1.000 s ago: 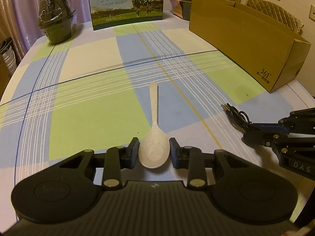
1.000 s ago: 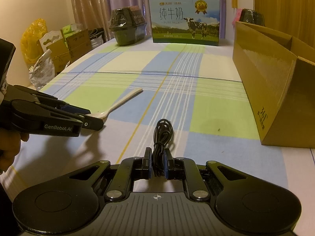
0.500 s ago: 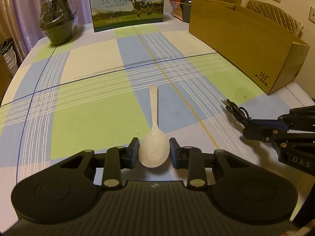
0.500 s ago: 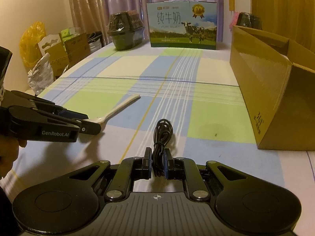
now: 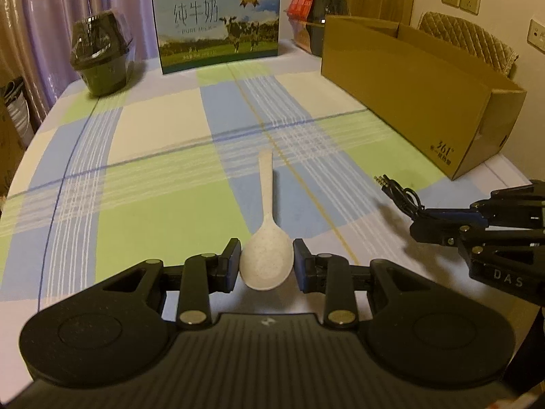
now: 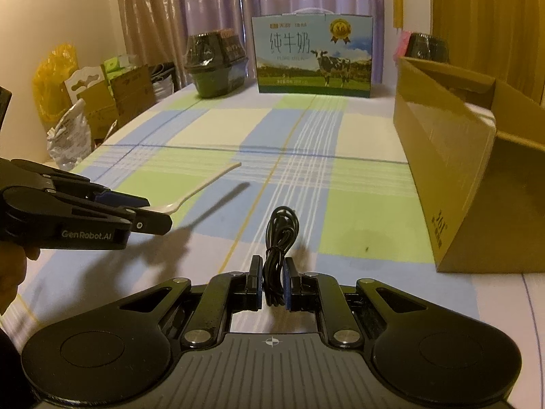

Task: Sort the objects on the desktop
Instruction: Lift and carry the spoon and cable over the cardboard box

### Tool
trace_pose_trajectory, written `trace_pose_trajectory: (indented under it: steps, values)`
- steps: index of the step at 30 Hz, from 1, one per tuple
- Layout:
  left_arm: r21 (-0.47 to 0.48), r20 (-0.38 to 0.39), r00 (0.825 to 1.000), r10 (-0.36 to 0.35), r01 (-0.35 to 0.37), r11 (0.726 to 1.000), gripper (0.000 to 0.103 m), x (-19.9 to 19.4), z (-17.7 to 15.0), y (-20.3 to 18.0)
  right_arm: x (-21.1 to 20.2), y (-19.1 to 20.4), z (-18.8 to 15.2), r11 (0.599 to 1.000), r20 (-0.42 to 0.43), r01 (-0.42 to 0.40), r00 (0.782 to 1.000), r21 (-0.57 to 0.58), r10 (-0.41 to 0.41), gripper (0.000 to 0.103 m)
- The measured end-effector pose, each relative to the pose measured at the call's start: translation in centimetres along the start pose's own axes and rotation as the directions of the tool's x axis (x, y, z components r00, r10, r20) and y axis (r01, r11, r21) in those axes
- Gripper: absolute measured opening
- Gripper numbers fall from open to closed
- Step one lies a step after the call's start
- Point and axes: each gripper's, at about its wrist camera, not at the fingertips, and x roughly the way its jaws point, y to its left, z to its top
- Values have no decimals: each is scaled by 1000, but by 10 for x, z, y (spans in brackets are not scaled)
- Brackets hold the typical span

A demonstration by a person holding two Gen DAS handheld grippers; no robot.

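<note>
Spoon (image 5: 266, 261), pale plastic: my left tool (image 5: 266, 261) is clenched on the bowl, pads on either rim, handle pointing away from me. From the right view the spoon looks lifted clear of the desk (image 5: 153, 156), its shadow lying apart beneath it. I judge it light and stiff, but the rounded bowl is a slippery place to pinch; the flat handle would give a surer hold.

Cable (image 6: 276, 266), black, bundled: my right tool (image 6: 274, 284) grips it near one end, loops running forward, also raised above the cloth as far as I can tell. I judge it light and limp; loose coils may sag or swing, so a hold across the tied middle is best.

Box (image 5: 419, 92), brown cardboard, open top: standing on the desk's right side, apart from both tools. I take it as the likely bin for both items.

Milk carton (image 5: 218, 22) at the far edge, upright. Dark container (image 5: 100, 58), wrapped, far left. Neither touches anything I hold.
</note>
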Motion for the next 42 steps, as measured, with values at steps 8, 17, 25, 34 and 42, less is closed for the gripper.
trace_pose_trajectory:
  steps: [8, 17, 25, 34, 42]
  values:
    - [-29, 53, 998, 15, -14, 999, 27, -22, 16, -10, -21, 2, 16, 1000, 56, 11, 998, -6, -10, 8]
    - [-57, 119, 993, 3, 4, 998, 27, -54, 37, -36, -59, -6, 35, 999, 143, 39, 989, 9, -40, 8]
    - [-26, 162, 986, -37, 42, 999, 27, -73, 60, -75, -99, -32, 51, 995, 223, 98, 969, 35, -103, 8]
    - [18, 189, 977, -103, 101, 995, 27, -76, 98, -126, -131, -83, 57, 981, 261, 180, 946, 68, -191, 8]
    - [38, 193, 973, -129, 124, 992, 27, -60, 129, -162, -142, -126, 63, 972, 284, 212, 930, 97, -232, 8]
